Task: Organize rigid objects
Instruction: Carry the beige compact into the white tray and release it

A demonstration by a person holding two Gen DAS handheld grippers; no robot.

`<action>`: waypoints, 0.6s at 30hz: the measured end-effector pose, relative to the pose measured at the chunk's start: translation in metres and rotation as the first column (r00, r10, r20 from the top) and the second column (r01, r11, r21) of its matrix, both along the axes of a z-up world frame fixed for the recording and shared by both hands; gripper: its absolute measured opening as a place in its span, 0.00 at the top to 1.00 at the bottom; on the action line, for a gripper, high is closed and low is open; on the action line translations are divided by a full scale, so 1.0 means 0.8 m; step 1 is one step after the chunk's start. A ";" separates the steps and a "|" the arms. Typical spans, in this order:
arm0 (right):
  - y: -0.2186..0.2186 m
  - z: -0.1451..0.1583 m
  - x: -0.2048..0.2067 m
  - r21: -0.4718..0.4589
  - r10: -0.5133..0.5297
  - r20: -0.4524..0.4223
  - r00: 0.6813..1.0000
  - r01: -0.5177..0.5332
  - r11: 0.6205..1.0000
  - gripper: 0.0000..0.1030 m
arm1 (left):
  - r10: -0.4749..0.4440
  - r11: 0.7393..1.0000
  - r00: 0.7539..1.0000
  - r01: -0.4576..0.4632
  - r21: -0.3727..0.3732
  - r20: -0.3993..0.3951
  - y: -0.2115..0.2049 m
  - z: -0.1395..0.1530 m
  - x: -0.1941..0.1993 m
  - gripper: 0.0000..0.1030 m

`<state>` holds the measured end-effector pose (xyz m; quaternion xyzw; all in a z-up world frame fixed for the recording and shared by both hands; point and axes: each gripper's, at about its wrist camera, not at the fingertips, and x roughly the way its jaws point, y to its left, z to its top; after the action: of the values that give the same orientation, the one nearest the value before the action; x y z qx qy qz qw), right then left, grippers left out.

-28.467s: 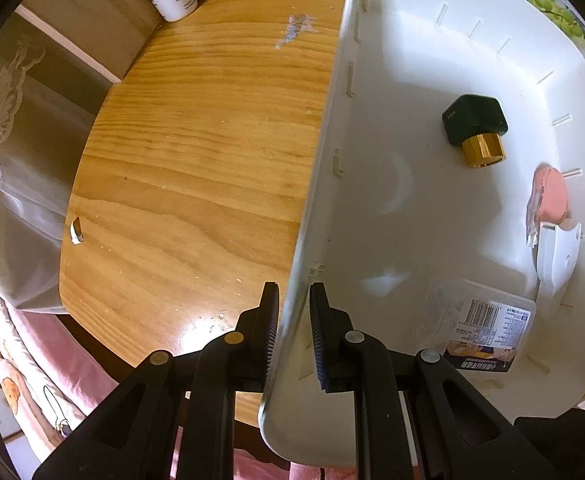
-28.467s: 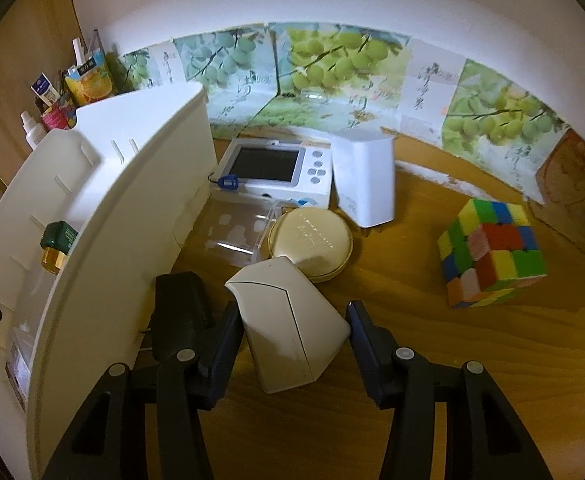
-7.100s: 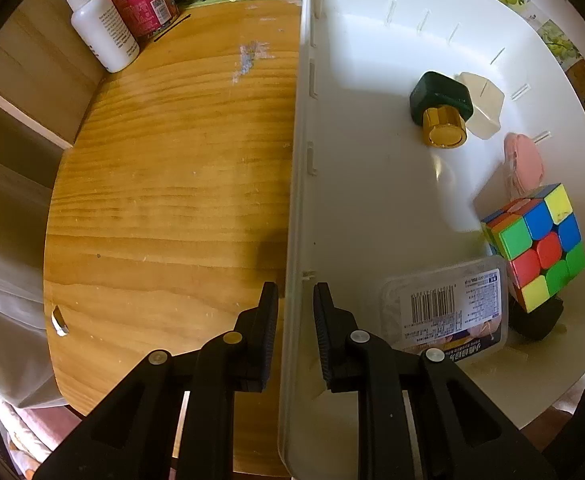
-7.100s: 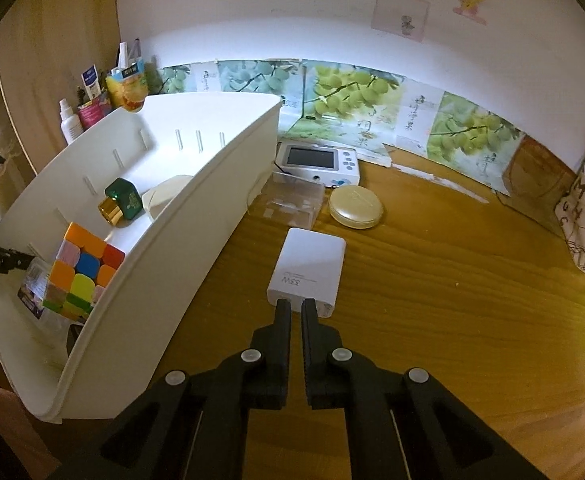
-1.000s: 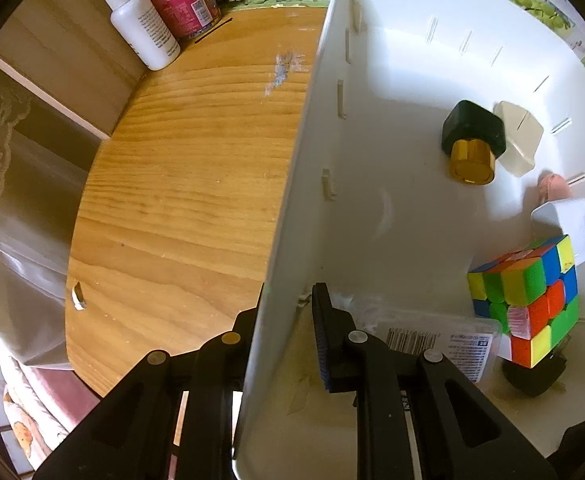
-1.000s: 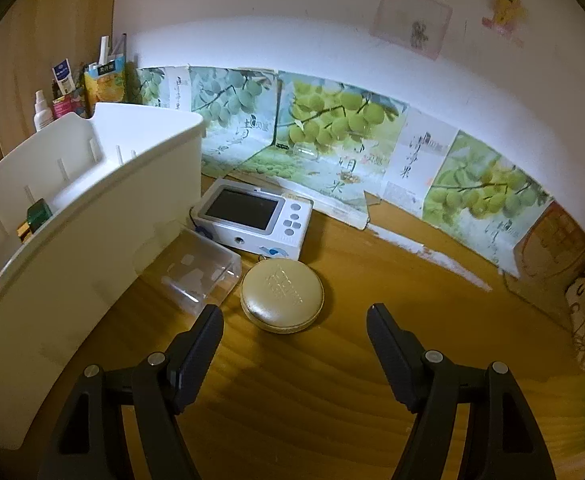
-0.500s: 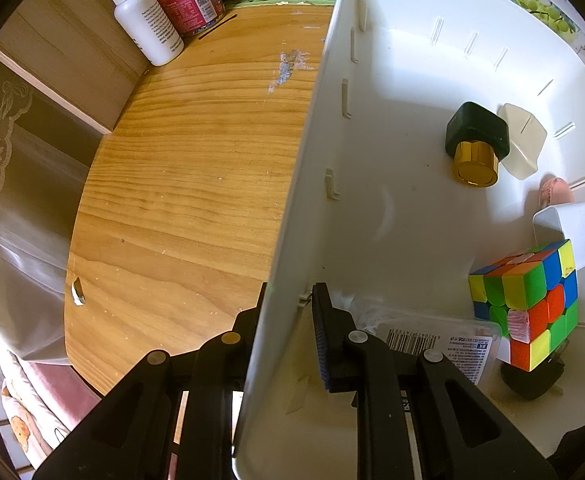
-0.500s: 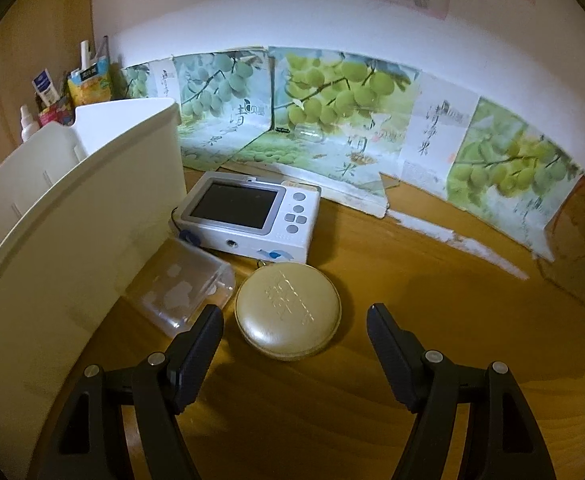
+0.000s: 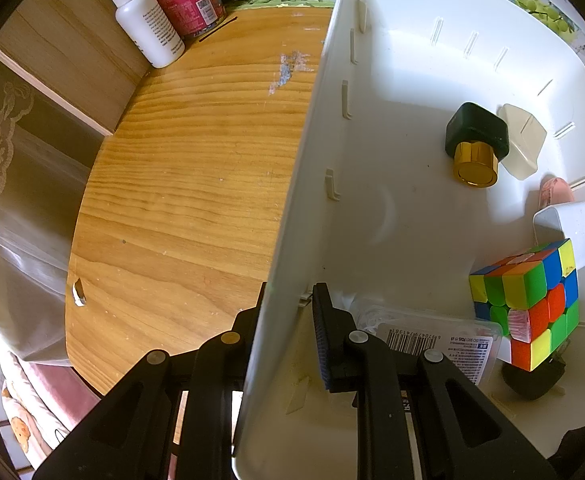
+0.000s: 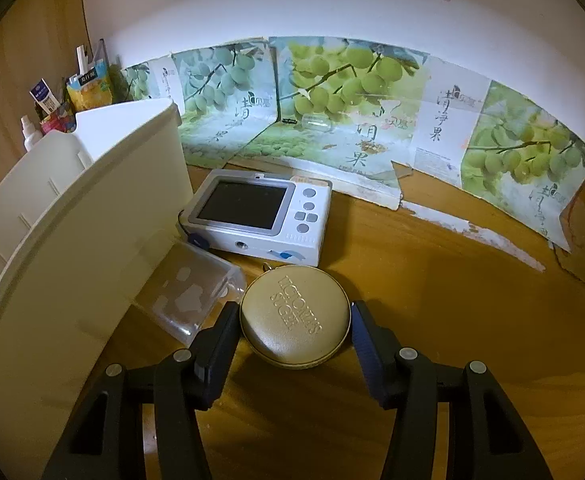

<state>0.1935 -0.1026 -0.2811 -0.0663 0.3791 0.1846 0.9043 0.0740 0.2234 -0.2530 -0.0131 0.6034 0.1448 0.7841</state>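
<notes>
Closing the right gripper (image 10: 294, 336) on the round gold case (image 10: 295, 321), lying flat on the surface squarely between the fingers (image 10: 220, 336), pads not yet pressing. Left gripper (image 9: 288, 320) pinching the white bin's wall (image 9: 292, 208), steadying it alongside.

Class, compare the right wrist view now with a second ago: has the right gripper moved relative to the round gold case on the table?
Yes. The right gripper has come forward to the round gold case, which now sits between its closing jaws instead of ahead of them.

Grape posters (image 10: 332, 92) line the wall behind bottles (image 9: 148, 28).
</notes>
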 end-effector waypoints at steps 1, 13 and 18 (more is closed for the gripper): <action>-0.001 0.003 -0.002 -0.002 -0.001 0.002 1.000 0.001 1.000 0.46 | 0.000 1.000 1.000 0.000 0.000 0.001 0.000 0.000 -0.001 0.81; 0.000 0.069 -0.037 0.027 0.048 0.087 0.995 -0.050 0.998 0.46 | -0.007 1.000 1.000 0.007 0.010 0.018 -0.006 0.003 -0.008 0.81; 0.019 0.093 -0.055 0.044 0.116 0.121 0.986 -0.122 0.992 0.46 | -0.013 1.000 1.000 0.013 0.016 0.022 -0.010 0.004 -0.010 0.81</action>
<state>0.1494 -0.0875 -0.2069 -0.0763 0.3152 0.2436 0.9140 0.0662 0.2156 -0.2498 -0.0045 0.5937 0.1445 0.7916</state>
